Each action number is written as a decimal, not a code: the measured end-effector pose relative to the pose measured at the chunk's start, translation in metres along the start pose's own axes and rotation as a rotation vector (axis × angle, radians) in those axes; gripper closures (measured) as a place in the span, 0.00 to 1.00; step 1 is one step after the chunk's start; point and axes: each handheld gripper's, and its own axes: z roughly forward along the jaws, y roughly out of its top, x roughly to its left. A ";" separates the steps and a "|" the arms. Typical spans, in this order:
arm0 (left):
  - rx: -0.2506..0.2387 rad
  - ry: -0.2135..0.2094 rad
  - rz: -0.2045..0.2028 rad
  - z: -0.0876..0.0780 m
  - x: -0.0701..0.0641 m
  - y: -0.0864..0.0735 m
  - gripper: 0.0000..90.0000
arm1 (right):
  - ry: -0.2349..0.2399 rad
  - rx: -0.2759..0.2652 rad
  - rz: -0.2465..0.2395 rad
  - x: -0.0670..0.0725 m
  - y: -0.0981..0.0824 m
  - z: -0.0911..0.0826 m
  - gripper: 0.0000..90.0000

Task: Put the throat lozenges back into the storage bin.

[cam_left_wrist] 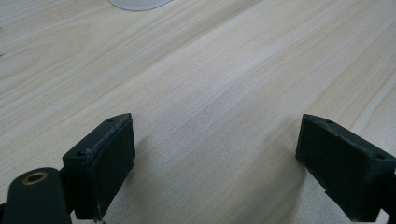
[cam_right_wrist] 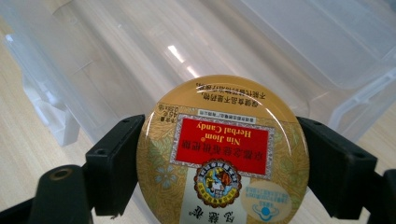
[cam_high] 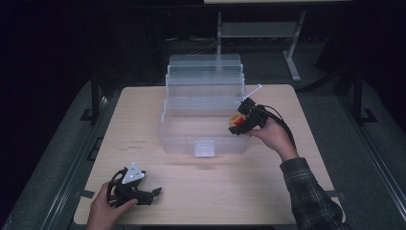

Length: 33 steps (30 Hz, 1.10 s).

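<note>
A round gold candy tin [cam_right_wrist: 222, 154] with a red label sits clamped between the two black jaws of my right gripper [cam_right_wrist: 219, 163], which is shut on it. In the high view that gripper [cam_high: 241, 122] holds the tin [cam_high: 236, 122] over the right end of a clear plastic organiser box [cam_high: 203, 110], just above its open bottom tray. My left gripper [cam_high: 152, 193] lies low on the table near the front left edge, open. In the left gripper view its jaws [cam_left_wrist: 215, 163] stand wide apart over bare wood with nothing between them.
The clear box has stepped tiers folded back and a front latch [cam_high: 204, 148]. The wooden table [cam_high: 143, 143] has free room in front of the box. A metal stand [cam_high: 292, 57] and dark floor lie beyond the table's far edge.
</note>
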 end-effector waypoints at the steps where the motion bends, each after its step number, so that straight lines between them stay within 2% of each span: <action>1: 0.000 0.000 0.000 0.000 0.000 0.000 0.12 | 0.003 0.004 0.003 0.000 0.000 0.001 0.22; 12: 0.000 0.000 0.000 0.000 0.000 0.000 0.12 | 0.001 -0.003 0.004 -0.002 -0.001 -0.001 0.20; 21: 0.000 0.000 -0.001 0.000 0.000 0.000 0.12 | -0.005 -0.019 0.014 -0.002 -0.005 -0.015 0.19; 33: 0.002 0.000 -0.002 0.001 0.000 0.001 0.12 | -0.028 -0.049 0.043 -0.006 -0.028 -0.030 0.09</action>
